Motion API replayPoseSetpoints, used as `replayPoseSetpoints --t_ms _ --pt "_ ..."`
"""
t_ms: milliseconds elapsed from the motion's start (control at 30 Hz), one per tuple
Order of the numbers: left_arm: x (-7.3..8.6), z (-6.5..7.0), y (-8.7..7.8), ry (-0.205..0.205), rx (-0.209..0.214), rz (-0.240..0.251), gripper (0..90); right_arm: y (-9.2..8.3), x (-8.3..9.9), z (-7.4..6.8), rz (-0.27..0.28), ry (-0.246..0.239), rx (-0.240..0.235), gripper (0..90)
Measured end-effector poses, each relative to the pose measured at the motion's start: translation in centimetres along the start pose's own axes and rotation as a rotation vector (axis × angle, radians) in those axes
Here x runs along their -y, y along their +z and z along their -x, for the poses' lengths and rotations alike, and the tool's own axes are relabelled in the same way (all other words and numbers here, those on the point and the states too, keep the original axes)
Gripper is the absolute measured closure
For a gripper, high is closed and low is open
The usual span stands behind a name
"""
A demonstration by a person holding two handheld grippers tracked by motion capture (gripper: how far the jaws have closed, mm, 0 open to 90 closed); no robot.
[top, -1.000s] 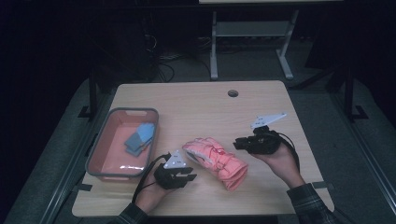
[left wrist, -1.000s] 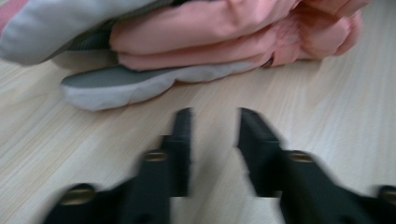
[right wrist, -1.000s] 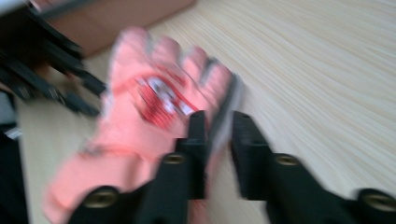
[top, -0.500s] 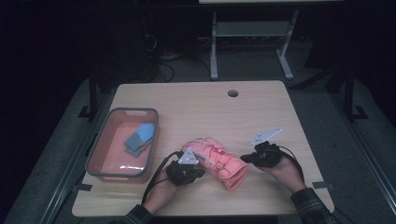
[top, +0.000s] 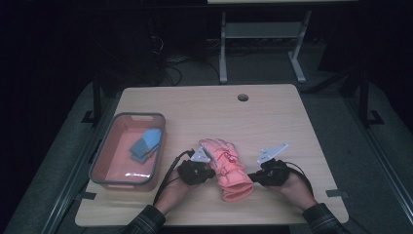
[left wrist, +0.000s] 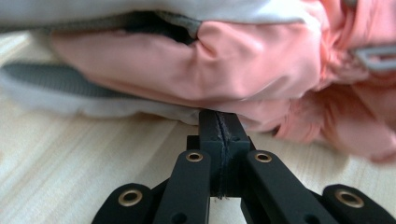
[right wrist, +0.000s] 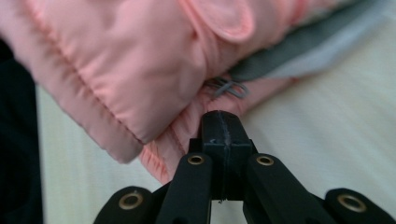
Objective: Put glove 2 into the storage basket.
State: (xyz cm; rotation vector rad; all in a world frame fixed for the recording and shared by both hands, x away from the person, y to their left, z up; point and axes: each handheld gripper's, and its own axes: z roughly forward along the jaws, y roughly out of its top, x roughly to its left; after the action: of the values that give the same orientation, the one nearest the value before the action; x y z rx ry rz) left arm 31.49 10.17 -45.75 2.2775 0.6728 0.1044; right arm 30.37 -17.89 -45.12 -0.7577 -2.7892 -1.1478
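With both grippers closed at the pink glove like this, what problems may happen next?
The left gripper and right gripper are shut with their tips only at the edges of the pink ski glove. Whether fabric is pinched is unclear, so a lift may slip. If only an outer fold is caught, the glove could sag or twist. It also lies near the table's front edge and might drop off.

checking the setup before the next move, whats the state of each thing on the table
glove: pink, lying flat on the table, cuff toward the person
left claw: jaws shut together, tips at the glove's edge, whether it pinches fabric cannot be told
right claw: jaws shut together, tips at the glove's cuff edge
tray: pink, open on top, resting flat near the table's left edge
blue cloth: lying inside the tray
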Motion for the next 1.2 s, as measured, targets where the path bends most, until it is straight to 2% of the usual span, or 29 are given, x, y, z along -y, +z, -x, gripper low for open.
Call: replayPoseSetpoints --t_ms 33,67,100,167,300,400,433,533,600,667,767,933,1033,1100,1200 --pt "-0.1 0.0 0.1 -0.014 0.001 0.010 89.3 0.1 0.0 -0.3 0.001 -0.002 -0.013 89.8" --pt "-0.1 -0.2 0.1 0.000 0.004 -0.003 89.4 0.3 0.0 -0.6 0.000 -0.017 -0.019 89.8" --pt "-0.2 -0.3 0.1 -0.001 0.006 -0.003 89.3 0.5 -0.1 -1.2 0.002 -0.019 -0.040 89.9" --pt "-0.2 -0.3 0.3 -0.011 0.009 0.010 89.4 0.7 -0.3 -1.9 -0.003 -0.038 -0.050 89.8" --pt "-0.3 -0.4 0.3 0.006 0.014 0.006 88.7 1.0 -0.5 -2.9 -0.007 -0.047 -0.073 89.9" --pt "-0.4 -0.7 0.0 0.003 0.001 0.004 86.4 0.2 -0.7 -2.6 0.007 -0.045 -0.039 89.8" --pt "-0.4 -0.8 -0.2 -0.011 -0.009 0.014 85.7 -0.3 -0.8 -2.3 0.018 -0.039 -0.018 89.8" --pt "-0.7 -1.4 -0.9 -0.029 -0.022 0.018 82.2 -2.0 -1.5 -1.3 0.088 0.007 0.034 89.8" --pt "-1.0 -1.5 -1.3 -0.046 -0.035 0.034 77.7 -2.7 -2.2 -0.7 0.127 0.019 0.066 89.8" --pt "-1.4 -1.7 -1.9 -0.048 -0.052 0.038 71.5 -2.8 -3.2 -0.3 0.156 0.027 0.075 89.8" --pt "-1.9 -1.9 -2.6 -0.074 -0.082 0.057 63.7 -2.1 -4.2 -0.1 0.166 0.028 0.095 89.9" --pt "-2.2 -2.2 -3.4 -0.101 -0.106 0.075 50.2 -0.1 -4.4 0.4 0.118 0.039 0.110 89.9" --pt "-2.3 -2.2 -3.7 -0.114 -0.094 0.087 42.3 0.8 -4.2 0.6 0.080 0.047 0.115 89.9" --pt "-2.6 -2.0 -3.9 -0.100 -0.091 0.090 37.0 1.2 -4.1 0.5 0.063 0.056 0.124 90.0" --pt "-3.2 -1.8 -4.1 -0.105 -0.071 0.101 31.3 1.8 -4.0 0.2 0.034 0.035 0.152 90.0"
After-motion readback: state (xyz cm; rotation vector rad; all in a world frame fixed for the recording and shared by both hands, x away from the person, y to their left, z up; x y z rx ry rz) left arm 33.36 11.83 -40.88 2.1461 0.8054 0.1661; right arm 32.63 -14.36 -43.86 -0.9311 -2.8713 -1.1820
